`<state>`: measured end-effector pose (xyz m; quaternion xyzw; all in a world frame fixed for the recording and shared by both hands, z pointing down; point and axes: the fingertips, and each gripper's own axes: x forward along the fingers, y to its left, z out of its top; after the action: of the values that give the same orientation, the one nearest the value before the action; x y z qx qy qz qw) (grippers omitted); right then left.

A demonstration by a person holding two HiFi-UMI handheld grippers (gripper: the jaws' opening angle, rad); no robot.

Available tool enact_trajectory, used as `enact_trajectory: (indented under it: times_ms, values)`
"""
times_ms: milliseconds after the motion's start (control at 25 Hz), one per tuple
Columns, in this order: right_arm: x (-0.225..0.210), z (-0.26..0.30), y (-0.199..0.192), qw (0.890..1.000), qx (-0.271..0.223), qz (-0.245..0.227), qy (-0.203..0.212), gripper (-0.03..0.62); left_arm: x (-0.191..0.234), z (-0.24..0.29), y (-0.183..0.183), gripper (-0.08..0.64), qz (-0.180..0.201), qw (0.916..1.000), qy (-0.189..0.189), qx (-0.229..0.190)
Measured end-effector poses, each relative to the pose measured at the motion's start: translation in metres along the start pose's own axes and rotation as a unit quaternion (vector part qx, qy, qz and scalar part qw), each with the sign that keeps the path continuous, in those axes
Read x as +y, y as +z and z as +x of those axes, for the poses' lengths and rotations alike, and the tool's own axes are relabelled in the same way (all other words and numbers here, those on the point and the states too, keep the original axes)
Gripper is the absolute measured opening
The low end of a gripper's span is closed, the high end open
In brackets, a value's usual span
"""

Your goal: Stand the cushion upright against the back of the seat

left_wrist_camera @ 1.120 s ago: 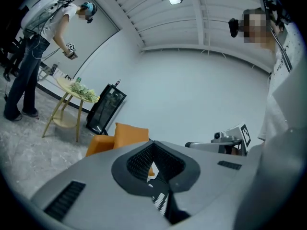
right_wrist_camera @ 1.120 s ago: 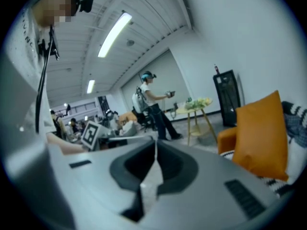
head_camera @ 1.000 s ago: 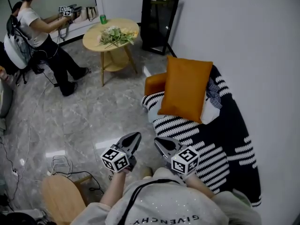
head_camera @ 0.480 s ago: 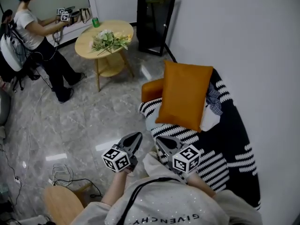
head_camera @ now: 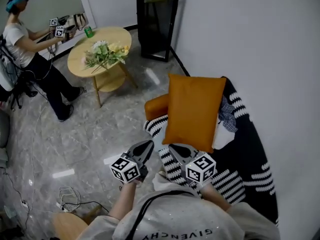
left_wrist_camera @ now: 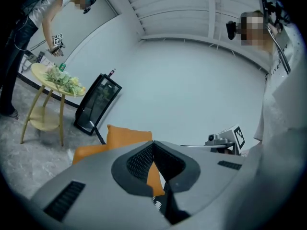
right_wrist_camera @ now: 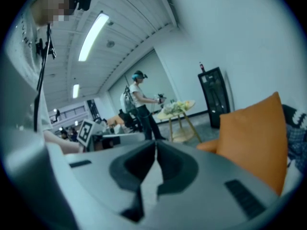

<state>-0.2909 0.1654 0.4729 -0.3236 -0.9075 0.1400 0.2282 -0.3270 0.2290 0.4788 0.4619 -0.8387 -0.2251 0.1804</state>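
**Item:** orange cushion (head_camera: 194,111). It is on the seat (head_camera: 250,169), lower edge on the striped cover and top edge toward the seat back and wall. It looks propped already, but with a tilt.

**Handling (judged):** soft, light, fabric-covered, not fragile. It should give under the jaws, so a pinch at a top corner or seam is prob. best. Grabbing mid-face would only bunch the cloth. Risk: slumps fwd if left too shallow.

**Tools:** left gripper (head_camera: 146,147) and right gripper (head_camera: 173,149) both have jaws clenched with nothing between them. Both are short of the cushion, near its lower edge, no contact.

**View comparison:**
- Head view gives the full cushion face, an orange arm-like part (head_camera: 156,105) beside it, and a white and checked item (head_camera: 226,115) behind its right edge.
- Right gripper view alone shows the cushion side-on, i.e. its lean.
- Left gripper view shows only the top corner above the shut jaws.

**Surroundings:** round table (head_camera: 116,35) with flowers (head_camera: 101,55), black cabinet (head_camera: 155,19) and a second person (head_camera: 22,44), all well apart.
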Motion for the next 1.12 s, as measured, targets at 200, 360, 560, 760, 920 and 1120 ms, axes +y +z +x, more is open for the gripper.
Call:
enact_trajectory:
  times_ms: [200, 360, 560, 760, 920, 1120]
  values:
    - [-0.044, 0.005, 0.011, 1.0, -0.003, 0.014, -0.022, 0.018, 0.009, 0.044, 0.004, 0.025, 0.005, 0.9992, -0.032, 0.022]
    - [-0.076, 0.005, 0.022, 0.999, -0.009, 0.017, -0.039, 0.018, 0.014, 0.077, 0.008, 0.025, 0.01, 0.998, -0.053, 0.032]
    - [-0.109, 0.004, 0.033, 0.998, -0.019, 0.024, -0.057, 0.018, 0.022, 0.112, 0.011, 0.025, 0.024, 0.9964, -0.063, 0.052]
    - [-0.14, 0.003, 0.034, 0.994, -0.03, 0.051, -0.088, 0.018, 0.03, 0.136, 0.013, 0.025, 0.034, 0.9936, -0.073, 0.079]
    - [-0.157, 0.006, 0.035, 0.992, -0.034, 0.064, -0.106, 0.018, 0.04, 0.157, 0.013, 0.025, 0.036, 0.9913, -0.083, 0.096]
    - [-0.19, 0.007, 0.041, 0.986, -0.03, 0.08, -0.144, 0.018, 0.051, 0.2, 0.005, 0.025, 0.035, 0.9853, -0.119, 0.118]
